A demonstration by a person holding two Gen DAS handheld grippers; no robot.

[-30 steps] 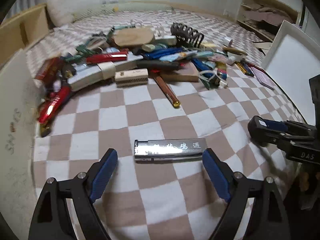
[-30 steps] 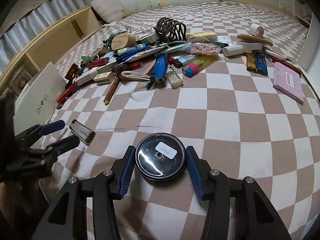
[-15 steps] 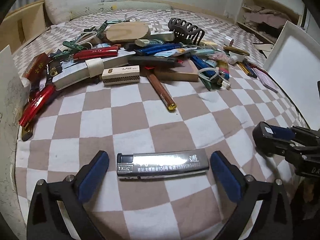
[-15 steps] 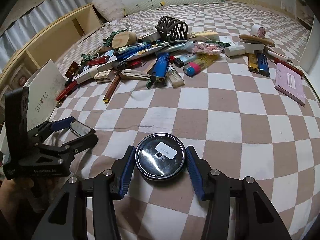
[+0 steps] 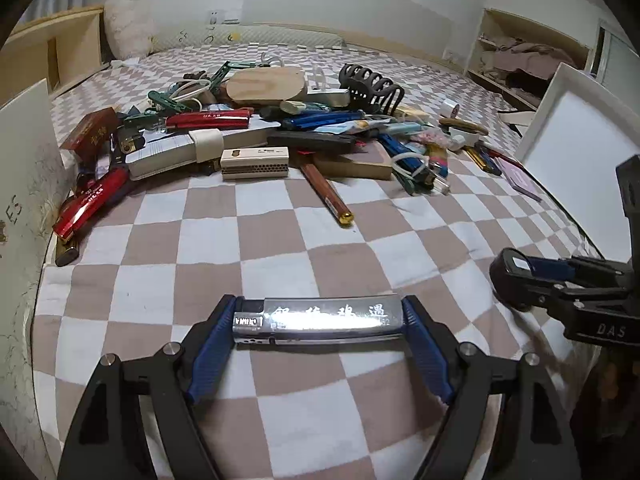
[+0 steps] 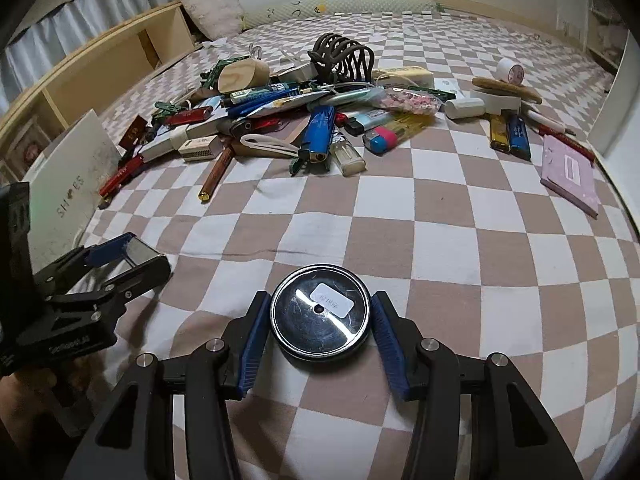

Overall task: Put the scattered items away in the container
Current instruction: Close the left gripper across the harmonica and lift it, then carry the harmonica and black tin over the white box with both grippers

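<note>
A silver lighter (image 5: 324, 316) with printed characters lies crosswise on the checked bedspread between the fingers of my left gripper (image 5: 318, 310). The jaws are closing, and the blue pads touch both ends of the lighter. My right gripper (image 6: 320, 300) is shut on a round black tin (image 6: 320, 316) with a silver rim and a white label. The right wrist view shows the left gripper (image 6: 132, 256) low at the left, with the lighter (image 6: 140, 250) between its fingers. The right gripper (image 5: 514, 280) appears at the right edge of the left wrist view.
A heap of scattered items (image 5: 280, 136) covers the far half of the bed: lighters, pens, a hair claw (image 5: 372, 88) and a wooden block. A purple notebook (image 6: 570, 178) lies at the right. A white shoe box (image 6: 68, 184) stands left, another white box (image 5: 572, 152) right.
My left gripper first spread wider around the silver lighter, then closed in until its pads met the lighter's ends. The right gripper and its tin have not moved.
</note>
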